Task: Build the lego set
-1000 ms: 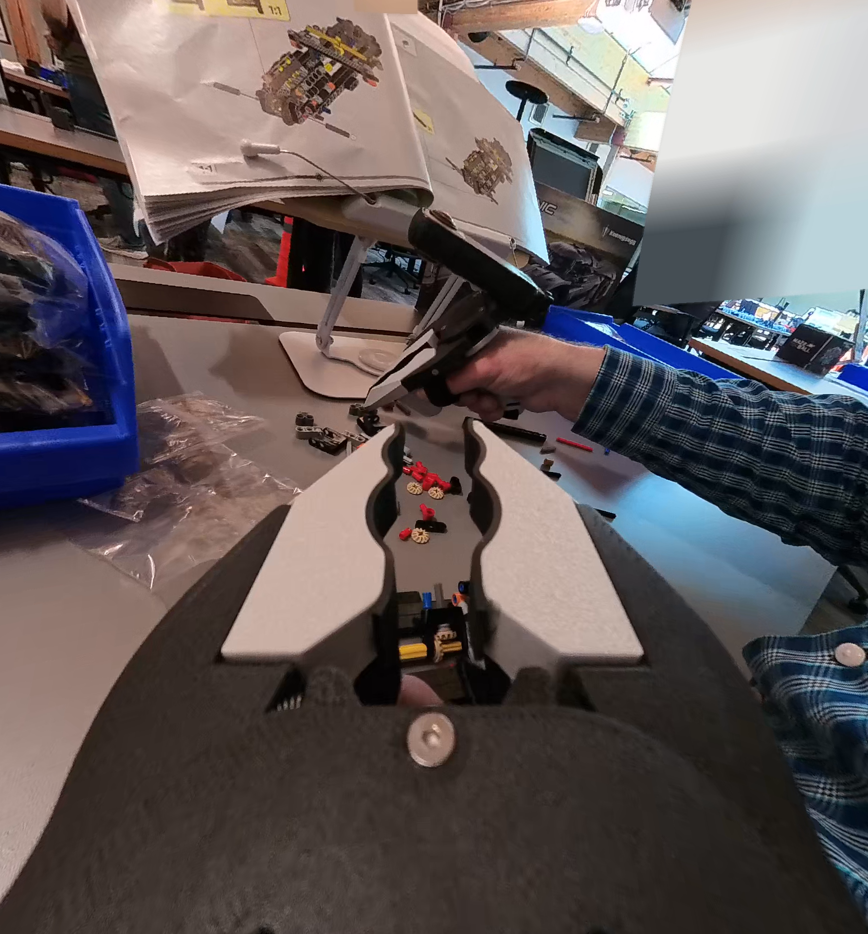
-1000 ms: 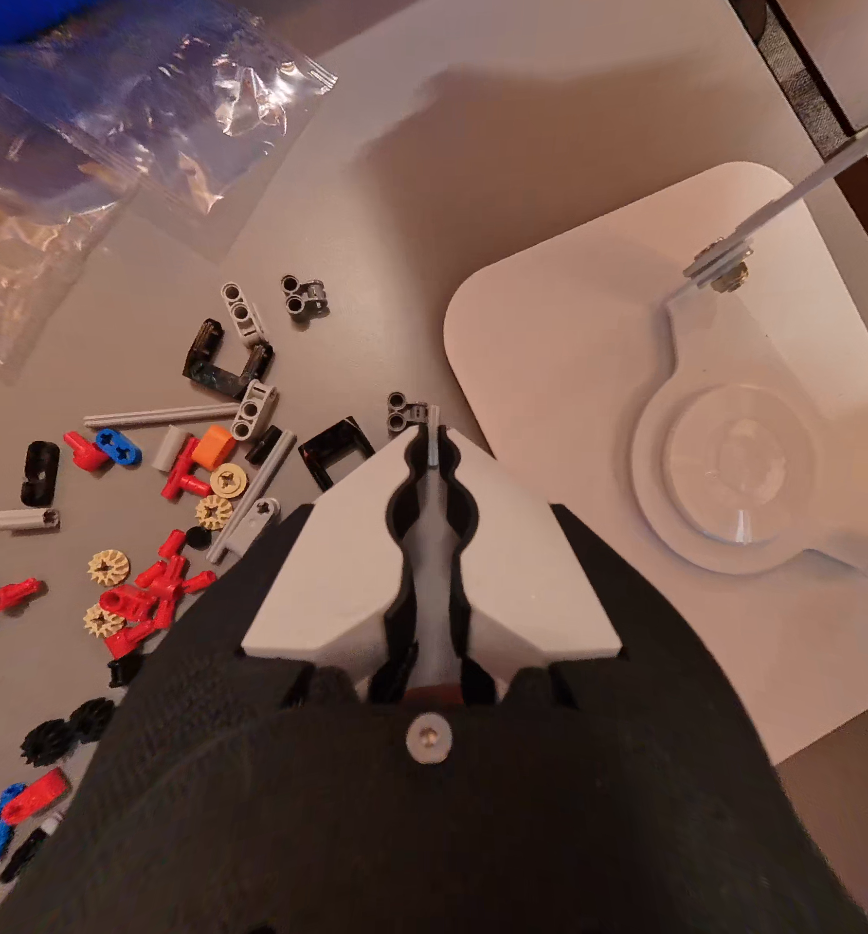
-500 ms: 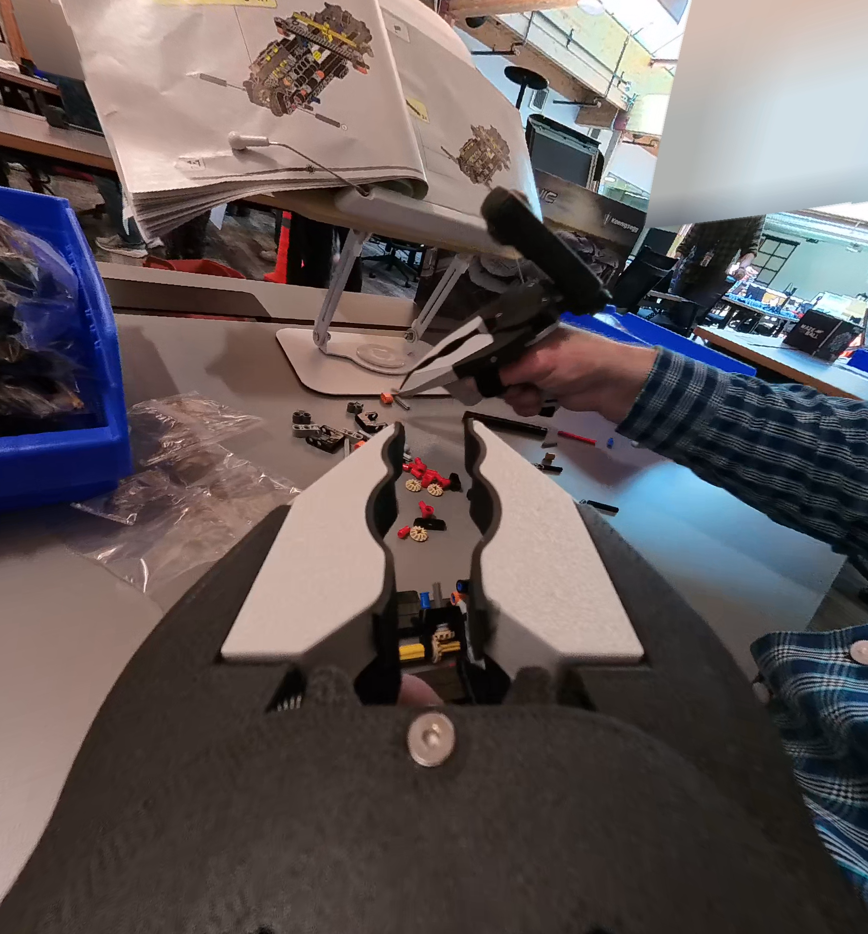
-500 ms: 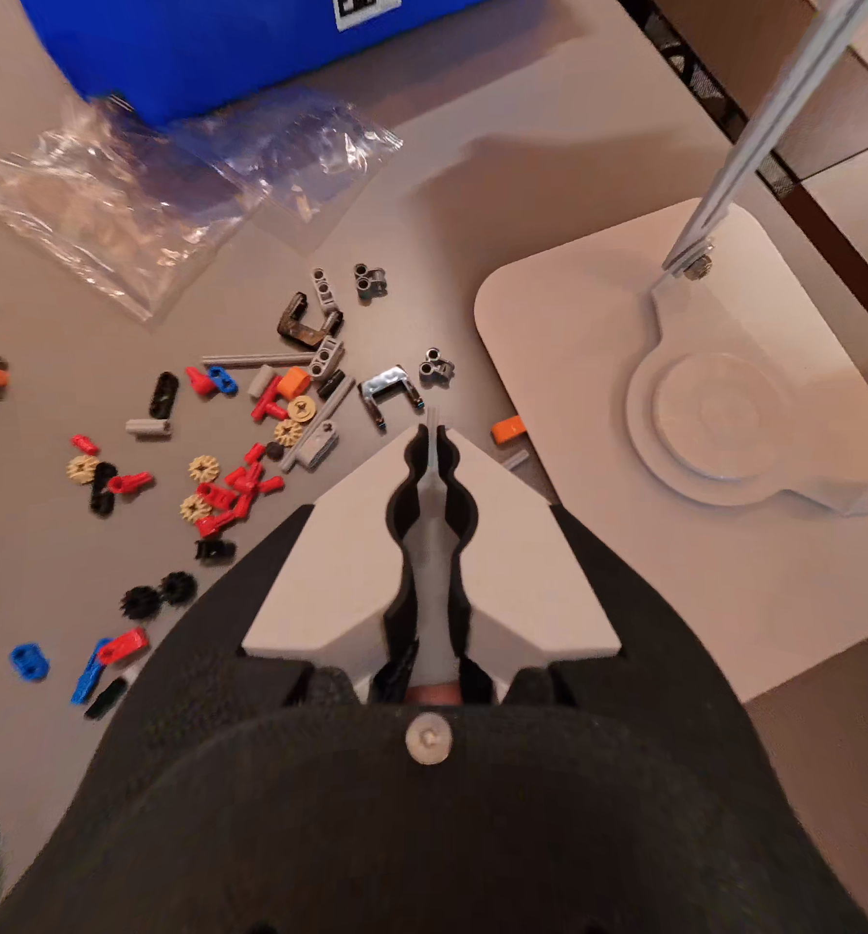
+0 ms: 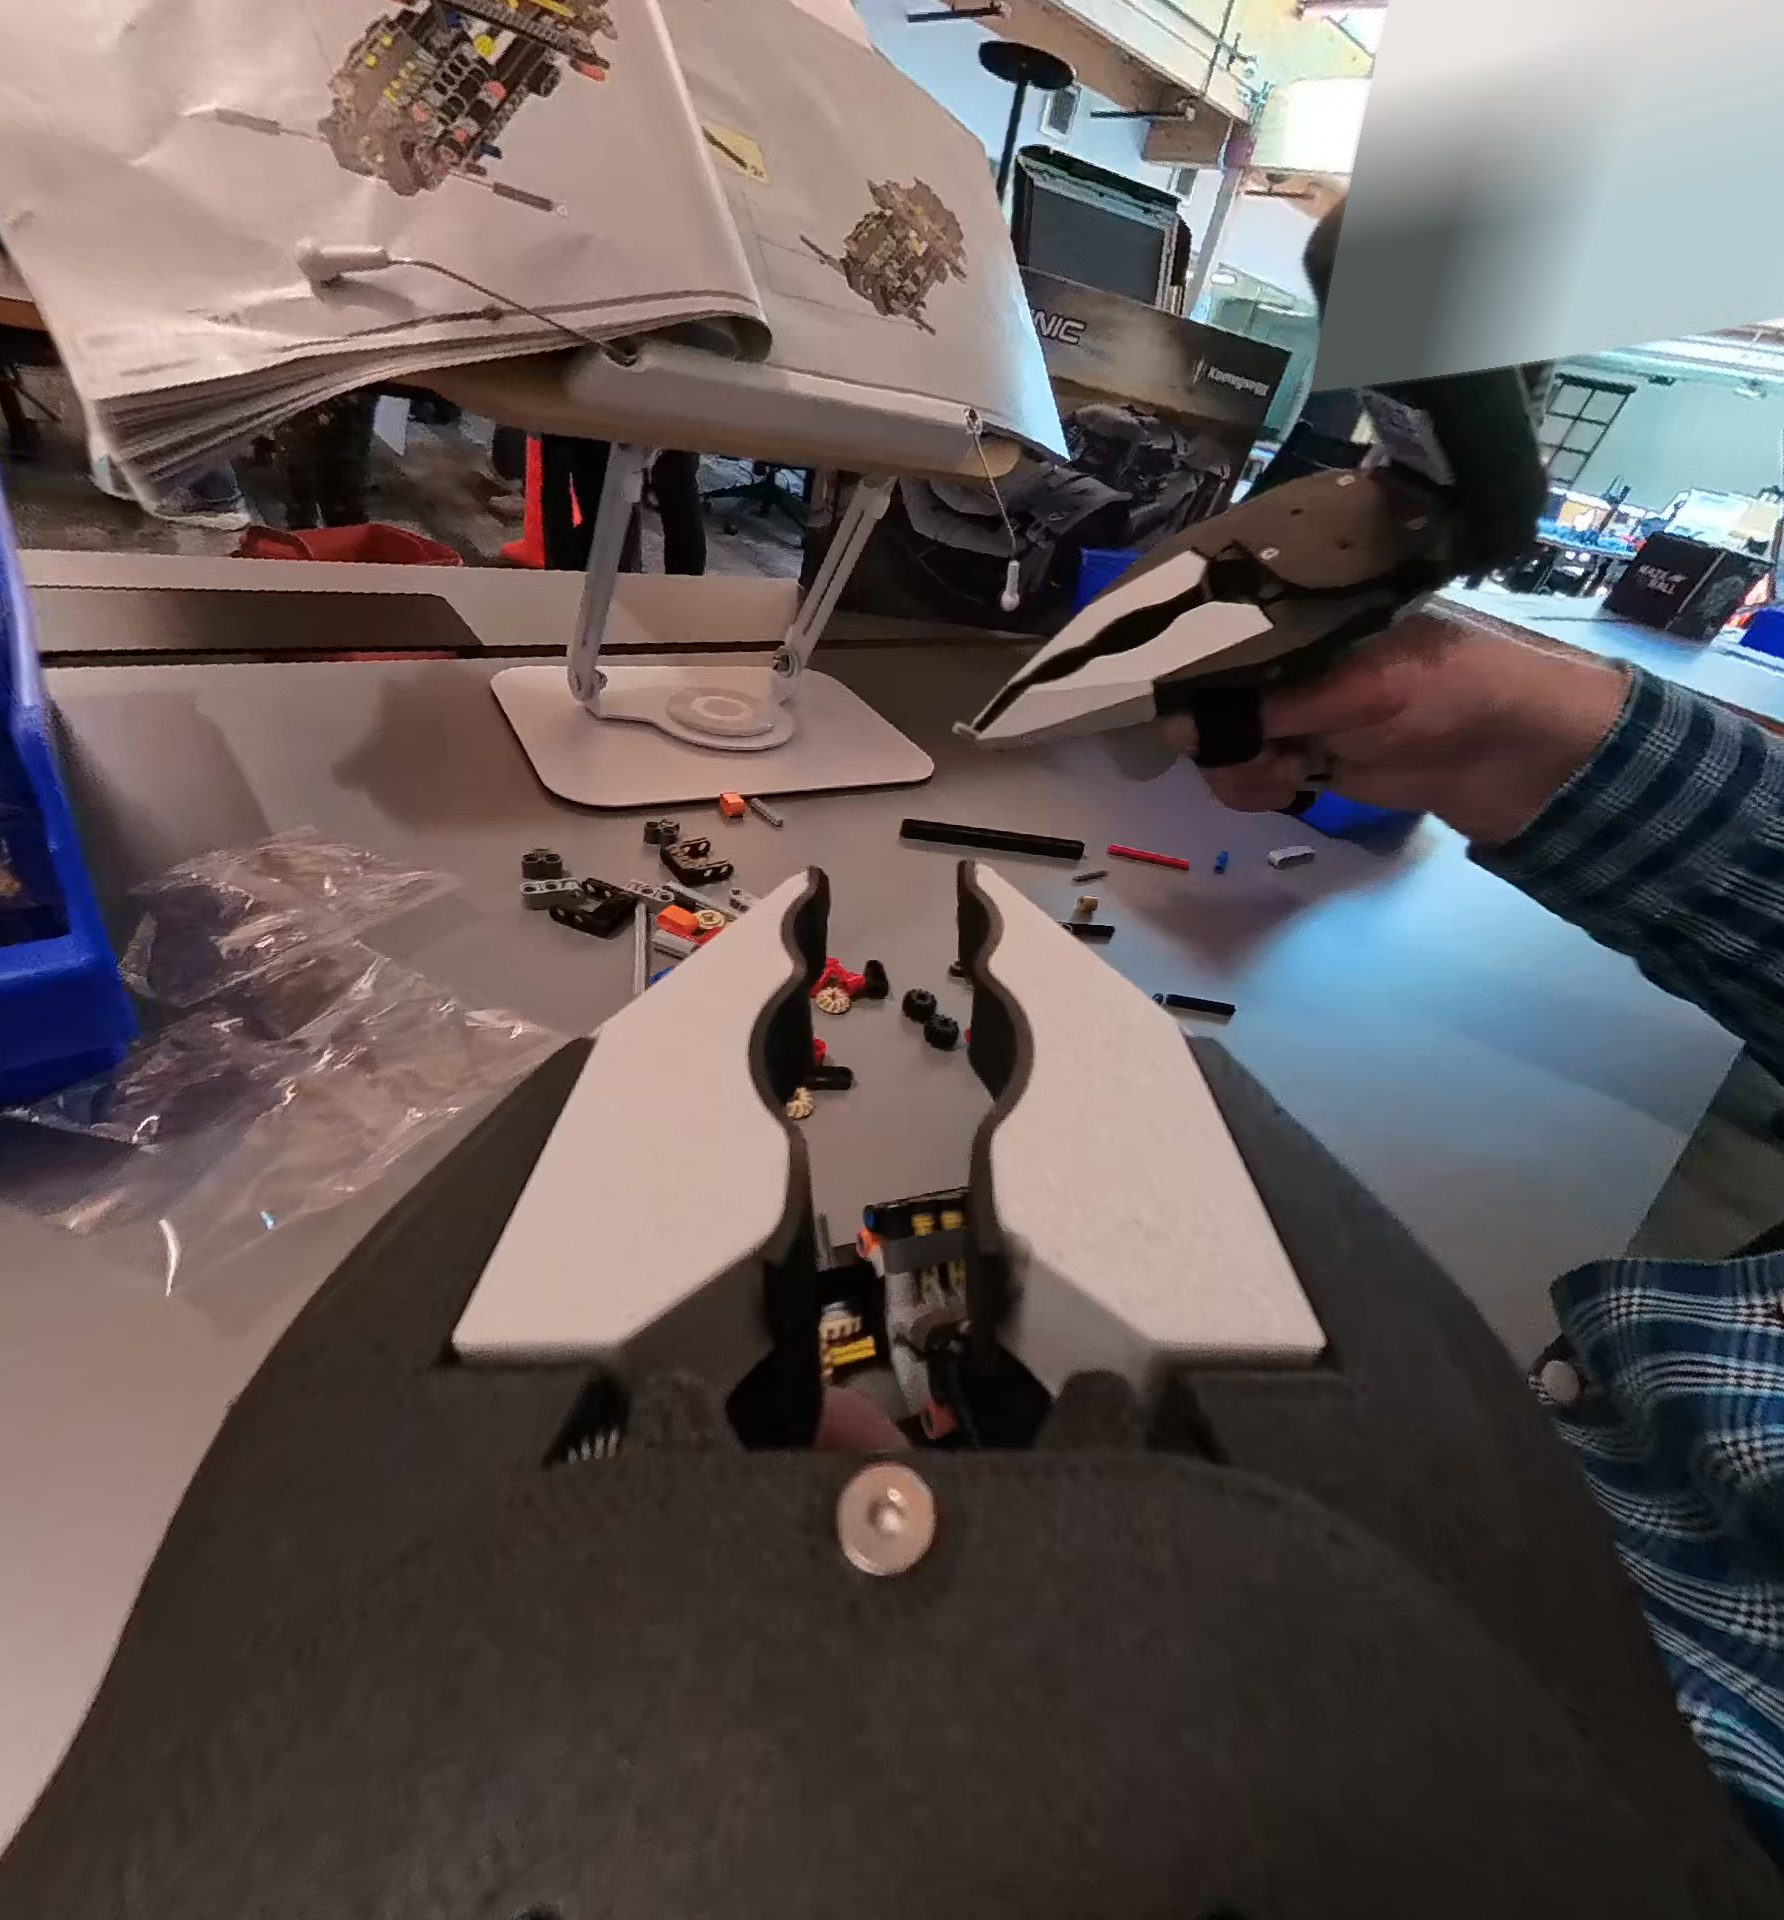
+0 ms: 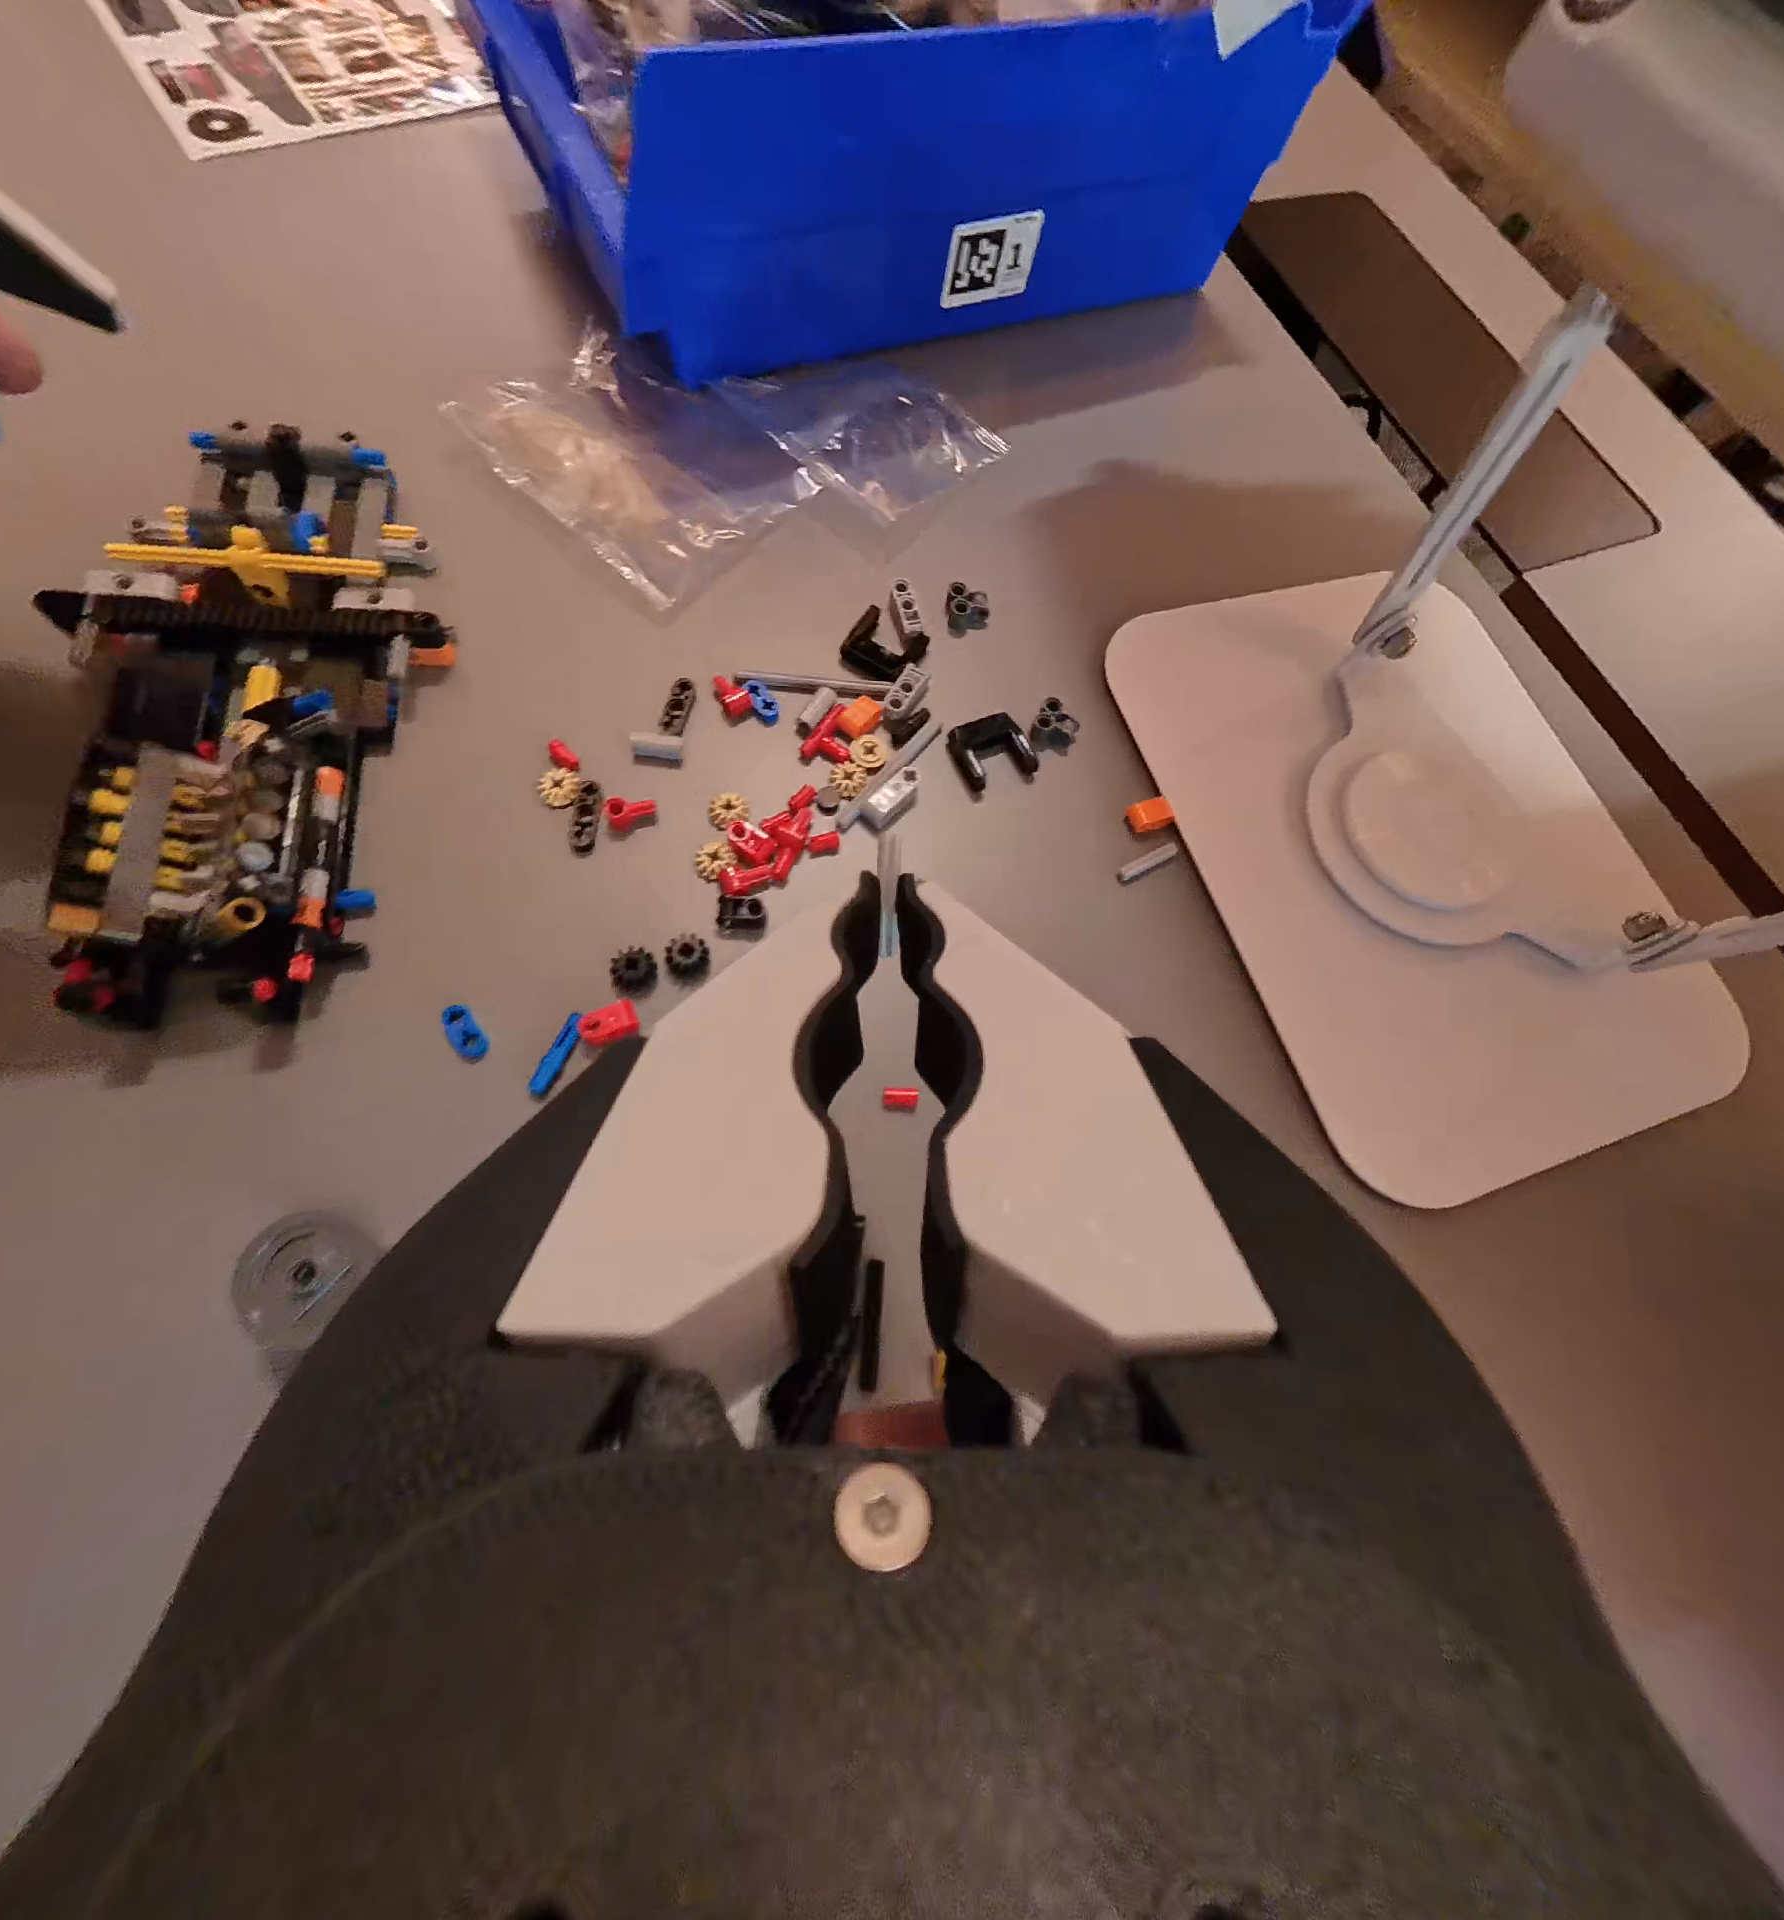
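Right gripper (image 6: 888, 896): gripping a thin grey axle (image 6: 887, 873) at its tips, jaws nearly closed; it is now lifting clear of the table (image 6: 452, 1195), where a second ago it was down among the loose parts (image 6: 794, 790).
Left gripper (image 5: 890, 894): holding narrowly apart with nothing between the tips, hovering over the partial model (image 6: 233, 727).
Partial model: resting on the table, well left of the loose parts.
Instruction booklet (image 5: 452, 177): standing open on its stand (image 5: 711, 743).
Meaning: pick appears complete; the axle is likely travelling toward the model for insertion.
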`<state>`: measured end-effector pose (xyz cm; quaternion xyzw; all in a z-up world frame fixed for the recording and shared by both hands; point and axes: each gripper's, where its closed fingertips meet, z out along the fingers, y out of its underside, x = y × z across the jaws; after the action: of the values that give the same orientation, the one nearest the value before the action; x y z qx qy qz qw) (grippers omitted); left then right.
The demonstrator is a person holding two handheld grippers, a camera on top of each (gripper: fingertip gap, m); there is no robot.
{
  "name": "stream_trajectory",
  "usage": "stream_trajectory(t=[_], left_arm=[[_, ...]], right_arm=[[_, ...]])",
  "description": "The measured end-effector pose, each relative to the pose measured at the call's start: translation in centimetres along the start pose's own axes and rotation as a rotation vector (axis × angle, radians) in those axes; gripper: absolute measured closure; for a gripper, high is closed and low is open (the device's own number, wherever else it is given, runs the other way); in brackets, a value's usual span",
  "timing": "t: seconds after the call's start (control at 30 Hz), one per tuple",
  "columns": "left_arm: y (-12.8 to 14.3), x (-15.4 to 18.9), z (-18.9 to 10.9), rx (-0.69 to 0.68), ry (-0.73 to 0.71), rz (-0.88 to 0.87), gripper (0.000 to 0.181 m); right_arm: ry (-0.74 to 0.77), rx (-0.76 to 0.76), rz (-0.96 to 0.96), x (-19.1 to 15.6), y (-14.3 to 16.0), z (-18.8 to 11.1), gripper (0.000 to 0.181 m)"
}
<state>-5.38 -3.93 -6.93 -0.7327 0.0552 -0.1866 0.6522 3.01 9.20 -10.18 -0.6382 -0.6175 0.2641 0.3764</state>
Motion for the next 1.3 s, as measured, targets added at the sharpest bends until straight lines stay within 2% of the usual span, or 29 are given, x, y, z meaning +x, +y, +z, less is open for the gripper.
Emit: stream_trajectory(t=[0.33,0.63,0.83,1.0,1.3], left_arm=[[-0.4,3.0,1.7,-0.055,0.094,-0.022,0.156],[-1.4,5.8,3.7,-0.094,0.276,-0.167,0.152],[-1.4,7.0,4.2,-0.112,0.379,-0.290,0.151],[-1.3,7.7,4.3,-0.117,0.421,-0.328,0.153],[-1.5,8.7,4.5,-0.111,0.479,-0.378,0.171]], right_arm=[[0.029,0.122,-0.266,-5.2,-1.5,-3.2,0.180],[0.097,0.181,-0.594,-9.3,-3.6,-4.0,0.180],[0.087,0.224,-0.673,-10.8,-4.3,-4.3,0.180],[0.085,0.235,-0.697,-11.3,-4.4,-4.2,0.180],[0.084,0.252,-0.712,-11.8,-4.6,-4.2,0.180]])
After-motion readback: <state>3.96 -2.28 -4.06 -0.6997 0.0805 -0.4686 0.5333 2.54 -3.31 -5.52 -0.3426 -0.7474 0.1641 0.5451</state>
